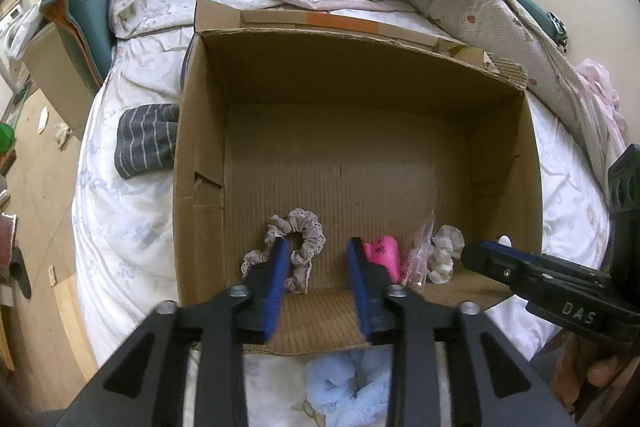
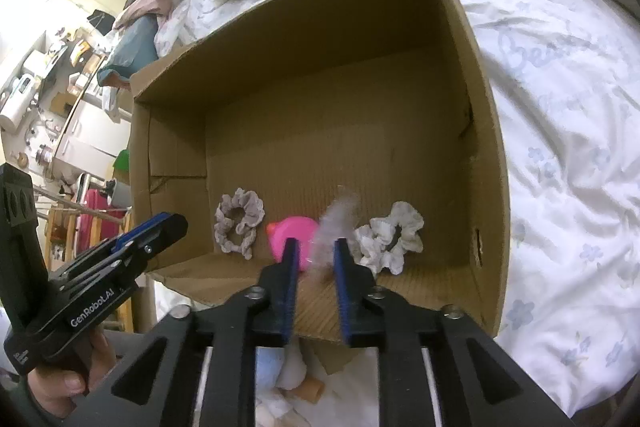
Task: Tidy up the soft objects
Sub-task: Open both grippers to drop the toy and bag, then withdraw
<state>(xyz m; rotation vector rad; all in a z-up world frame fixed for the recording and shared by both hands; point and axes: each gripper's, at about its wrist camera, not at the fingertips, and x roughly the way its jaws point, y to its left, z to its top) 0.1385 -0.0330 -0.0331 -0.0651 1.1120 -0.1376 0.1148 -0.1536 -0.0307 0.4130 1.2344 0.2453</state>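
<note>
- Showing only in left view: striped sock (image 1: 146, 139) lying beside box (image 1: 200, 131).
- Leaving box floor mostly bare beyond scrunchie (image 2: 239, 223).
- Left hand-held gripper (image 1: 318, 259) gaping apart; right hand-held gripper (image 2: 316, 259) apart, blurred plastic packet (image 2: 334, 227) between.

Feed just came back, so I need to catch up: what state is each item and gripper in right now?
cardboard box: open, on the bed
beige scrunchie: lying in the box
pink soft toy: lying in the box
white scrunchie: lying in the box
clear packet: in the box, blurred
blue fluffy item: outside the box, on the bed
striped cloth: outside, beside the box
left gripper: open, empty
right gripper: open
</note>
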